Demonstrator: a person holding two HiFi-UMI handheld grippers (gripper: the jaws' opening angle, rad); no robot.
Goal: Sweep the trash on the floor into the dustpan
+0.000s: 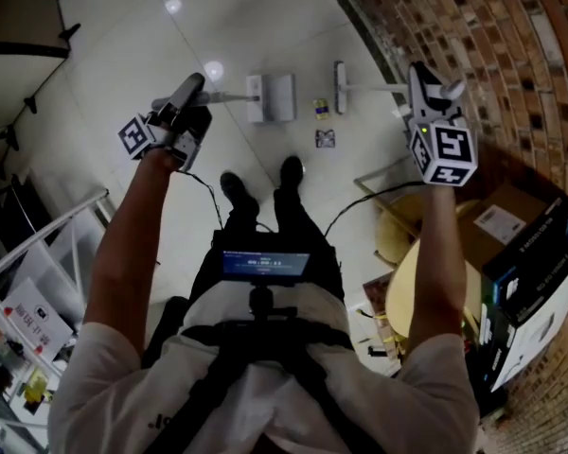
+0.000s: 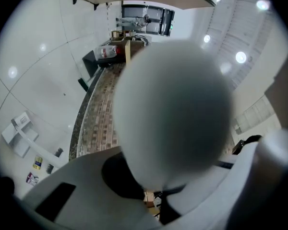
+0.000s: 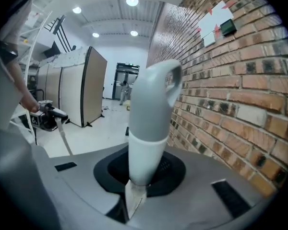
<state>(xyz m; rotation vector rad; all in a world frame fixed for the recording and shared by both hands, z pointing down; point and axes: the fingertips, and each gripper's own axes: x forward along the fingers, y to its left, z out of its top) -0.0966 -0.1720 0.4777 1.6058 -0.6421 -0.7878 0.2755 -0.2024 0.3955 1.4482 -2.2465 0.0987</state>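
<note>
Trash: two small pieces on the pale floor point(image 1: 218, 26).
- yellow wrapper point(image 1: 321, 109) lies in the gap between dustpan and broom head, touching neither.
- printed scrap point(image 1: 325, 138) is just at 6 o'clock of the wrapper, apart from it.

Dustpan point(image 1: 275, 97): white, on the floor at 9 o'clock of the wrapper. Its handle point(image 1: 229, 96) runs toward 9 o'clock into the left gripper.

Broom head point(image 1: 340, 87): a narrow strip on the floor at 2 o'clock of the wrapper, close beside it. The broom handle point(image 1: 374, 88) runs toward 3 o'clock to the right gripper.

Left gripper point(image 1: 185, 102): clamped tight on the dustpan handle. In the left gripper view the handle's grey end fills the middle as a blur.

Right gripper point(image 1: 428, 88): narrow, closed round the grey-and-white broom handle, which stands straight up between the jaws in the right gripper view.

Surroundings: two black shoes point(image 1: 239, 193) at 7 o'clock of the scrap. The brick wall point(image 1: 473, 26) curves along the 1 to 3 o'clock side, near the right gripper. A dark box point(image 1: 535, 253) sits below the wall at 4 o'clock.
</note>
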